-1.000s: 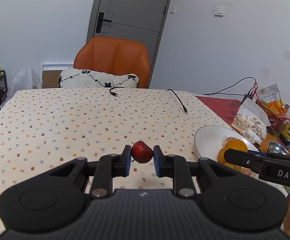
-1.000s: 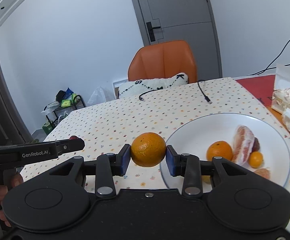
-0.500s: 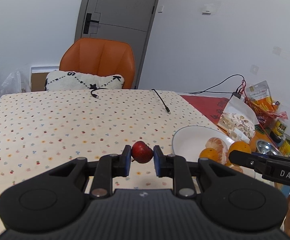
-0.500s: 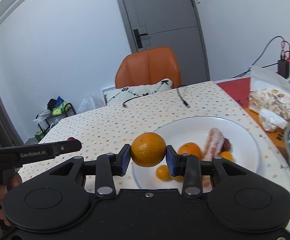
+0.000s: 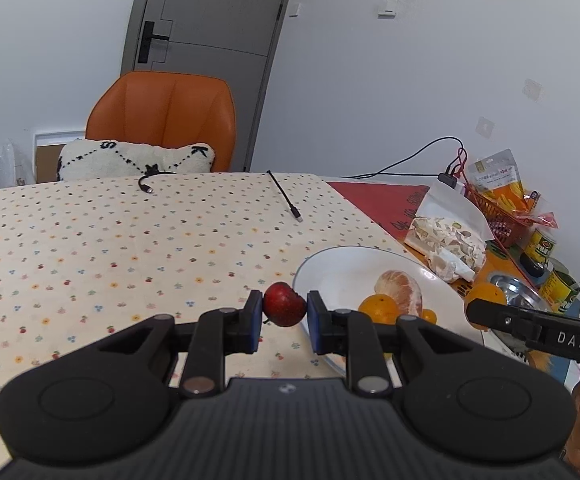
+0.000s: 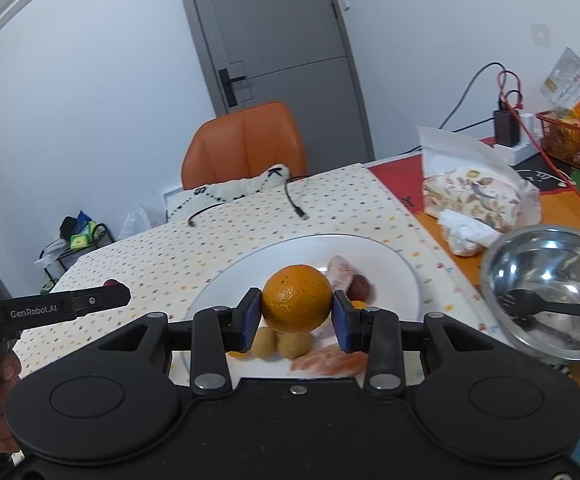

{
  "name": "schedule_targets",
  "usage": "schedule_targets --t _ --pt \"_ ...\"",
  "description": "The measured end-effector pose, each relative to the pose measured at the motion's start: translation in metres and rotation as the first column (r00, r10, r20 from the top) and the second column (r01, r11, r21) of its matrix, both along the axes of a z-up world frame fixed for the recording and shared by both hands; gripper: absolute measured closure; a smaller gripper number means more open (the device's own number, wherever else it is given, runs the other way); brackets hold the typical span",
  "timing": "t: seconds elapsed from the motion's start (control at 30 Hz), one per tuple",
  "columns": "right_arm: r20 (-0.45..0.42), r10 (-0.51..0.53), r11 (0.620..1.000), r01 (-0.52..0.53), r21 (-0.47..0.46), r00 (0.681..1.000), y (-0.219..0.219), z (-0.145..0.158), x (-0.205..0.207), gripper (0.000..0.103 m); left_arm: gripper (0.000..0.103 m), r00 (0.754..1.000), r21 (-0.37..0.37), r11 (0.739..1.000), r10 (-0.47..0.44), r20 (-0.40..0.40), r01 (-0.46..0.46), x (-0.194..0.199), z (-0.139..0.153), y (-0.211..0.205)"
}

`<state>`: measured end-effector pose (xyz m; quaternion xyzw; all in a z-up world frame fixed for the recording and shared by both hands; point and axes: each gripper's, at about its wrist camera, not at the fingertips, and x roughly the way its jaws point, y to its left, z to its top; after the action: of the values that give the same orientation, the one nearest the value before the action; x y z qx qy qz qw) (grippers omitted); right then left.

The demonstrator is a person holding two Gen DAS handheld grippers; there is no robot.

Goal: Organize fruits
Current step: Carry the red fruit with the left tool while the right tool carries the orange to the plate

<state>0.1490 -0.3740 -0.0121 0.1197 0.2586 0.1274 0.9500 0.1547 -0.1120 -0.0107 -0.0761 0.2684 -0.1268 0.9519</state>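
Over the last second both hand-held grippers have swung rightward toward the round white ceramic plate (image 6: 399, 268), which now fills more of each view. The right hand-held gripper (image 6: 297, 316) is clamped on a round orange citrus fruit (image 6: 297, 298), hanging above the plate's near half, over the peeled citrus pieces and small yellow fruits already there. The left hand-held gripper (image 5: 284, 316) is closed on a small dark-red apple-like fruit (image 5: 284, 309), held above the table (image 5: 110, 248) just beside the plate's left rim.

The step in hand looks like delivery: the orange seems ready to be lowered into a free gap and let go, while the red fruit still needs carrying rightward over the rim.

The table wears a cream cloth dotted with tiny flowers; a steel bowl (image 6: 549, 272) with a black spoon sits near the plate, snack bags behind it. An orange chair (image 5: 166, 120) and grey door (image 5: 210, 40) stand beyond.
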Motion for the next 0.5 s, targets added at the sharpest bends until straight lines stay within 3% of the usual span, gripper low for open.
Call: schedule_targets --t 0.5 --pt "-0.017 -0.021 1.0 0.021 0.008 1.0 -0.011 -0.007 0.003 0.067 0.081 0.997 0.002 0.998 -0.07 -0.028 0.07 0.027 -0.013 -0.034"
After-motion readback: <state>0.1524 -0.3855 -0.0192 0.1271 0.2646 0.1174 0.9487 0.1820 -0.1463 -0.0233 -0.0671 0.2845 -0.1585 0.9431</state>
